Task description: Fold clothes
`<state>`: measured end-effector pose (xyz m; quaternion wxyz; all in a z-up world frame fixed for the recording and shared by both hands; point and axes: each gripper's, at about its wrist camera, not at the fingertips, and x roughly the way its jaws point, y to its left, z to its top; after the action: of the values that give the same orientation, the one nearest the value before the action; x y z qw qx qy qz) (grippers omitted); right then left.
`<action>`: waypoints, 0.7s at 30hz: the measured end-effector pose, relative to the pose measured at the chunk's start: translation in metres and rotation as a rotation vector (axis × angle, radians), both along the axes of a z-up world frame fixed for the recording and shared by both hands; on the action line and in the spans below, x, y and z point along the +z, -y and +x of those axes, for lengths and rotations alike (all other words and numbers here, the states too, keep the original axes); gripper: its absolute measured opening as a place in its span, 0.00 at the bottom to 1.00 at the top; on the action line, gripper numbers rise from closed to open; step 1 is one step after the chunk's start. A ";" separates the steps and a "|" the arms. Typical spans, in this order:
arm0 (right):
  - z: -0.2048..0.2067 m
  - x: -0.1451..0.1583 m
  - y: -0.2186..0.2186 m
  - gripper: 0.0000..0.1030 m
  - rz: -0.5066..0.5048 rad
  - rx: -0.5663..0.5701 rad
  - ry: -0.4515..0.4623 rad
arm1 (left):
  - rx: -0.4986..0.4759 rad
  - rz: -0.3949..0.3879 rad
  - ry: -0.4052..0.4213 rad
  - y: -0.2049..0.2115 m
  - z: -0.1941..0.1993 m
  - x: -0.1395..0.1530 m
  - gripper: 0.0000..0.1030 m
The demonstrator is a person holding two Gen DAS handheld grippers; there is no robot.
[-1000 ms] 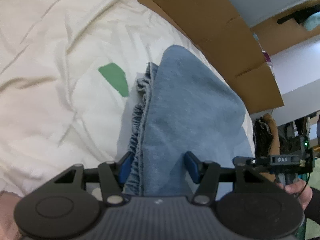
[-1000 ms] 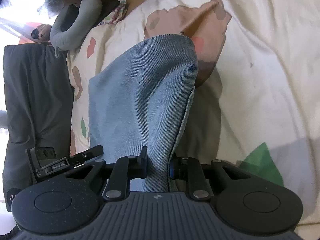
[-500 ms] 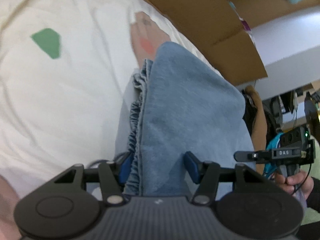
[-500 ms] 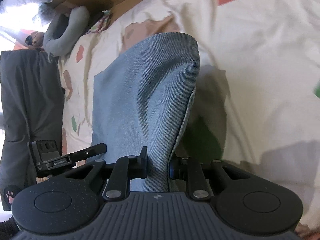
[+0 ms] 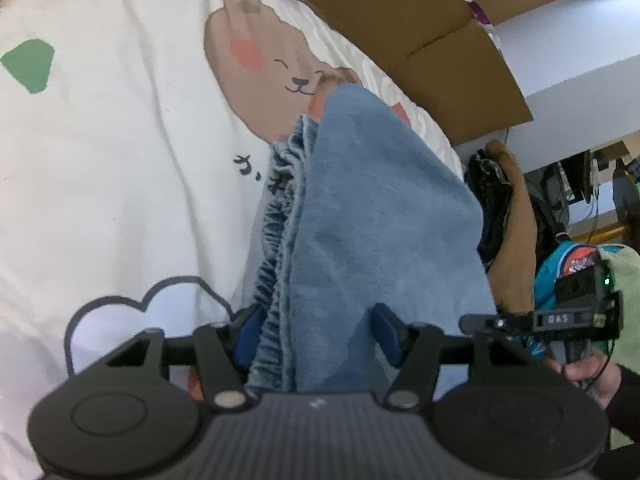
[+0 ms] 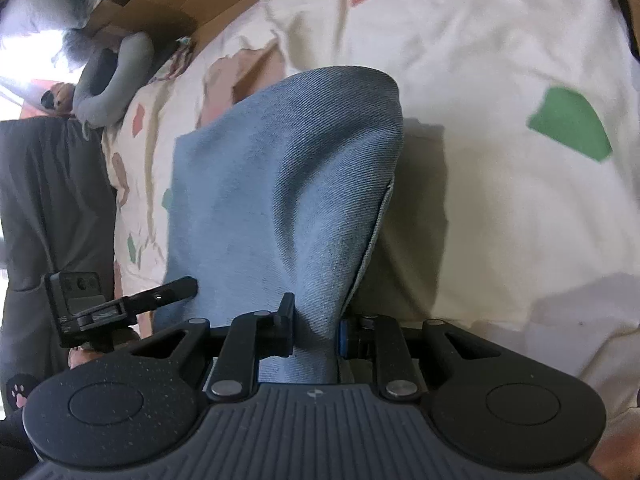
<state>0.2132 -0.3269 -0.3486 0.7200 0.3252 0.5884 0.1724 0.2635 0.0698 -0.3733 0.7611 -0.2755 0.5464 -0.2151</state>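
A light blue denim garment [image 5: 372,216] with a gathered elastic waistband [image 5: 280,216] hangs from both grippers above a cream bedsheet [image 5: 120,140]. My left gripper [image 5: 316,334] is shut on the waistband end, cloth bunched between its blue pads. My right gripper [image 6: 314,330] is shut on another edge of the same denim garment [image 6: 280,184], which drapes forward as a folded hump. The right gripper also shows at the right edge of the left wrist view [image 5: 560,320], and the left gripper at the left of the right wrist view [image 6: 120,304].
The sheet has a brown bear print [image 5: 272,68] and green [image 6: 572,124] and pink patches. Brown cardboard [image 5: 400,12] stands along the bed's far side. A pile of dark and brown clothes [image 5: 508,200] lies beyond the bed edge. A grey plush toy [image 6: 112,80] and dark fabric [image 6: 52,200] lie to the left.
Both grippers have carried the denim across the bed: the bear print has come into the left view and the green patch has slid right in the right view. Both grips unchanged.
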 end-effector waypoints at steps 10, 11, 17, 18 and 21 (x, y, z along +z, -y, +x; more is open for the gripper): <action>-0.006 -0.021 0.009 0.22 0.039 -0.023 0.008 | -0.043 -0.017 -0.018 -0.003 -0.002 -0.012 0.84; -0.006 -0.023 0.009 0.23 0.041 -0.026 0.006 | -0.046 -0.032 -0.024 -0.005 0.000 -0.014 0.84; -0.007 -0.025 0.009 0.24 0.044 -0.033 0.004 | -0.058 -0.093 -0.054 -0.012 0.008 -0.020 0.83; -0.008 -0.026 0.009 0.24 0.046 -0.036 0.003 | -0.062 -0.099 -0.051 -0.011 0.009 -0.020 0.83; -0.009 -0.028 0.011 0.26 0.054 -0.048 -0.001 | -0.073 -0.121 -0.044 -0.008 0.013 -0.022 0.81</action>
<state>0.2041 -0.3374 -0.3769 0.7145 0.3586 0.5758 0.1710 0.2766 0.0783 -0.3956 0.7225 -0.3054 0.5588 -0.2692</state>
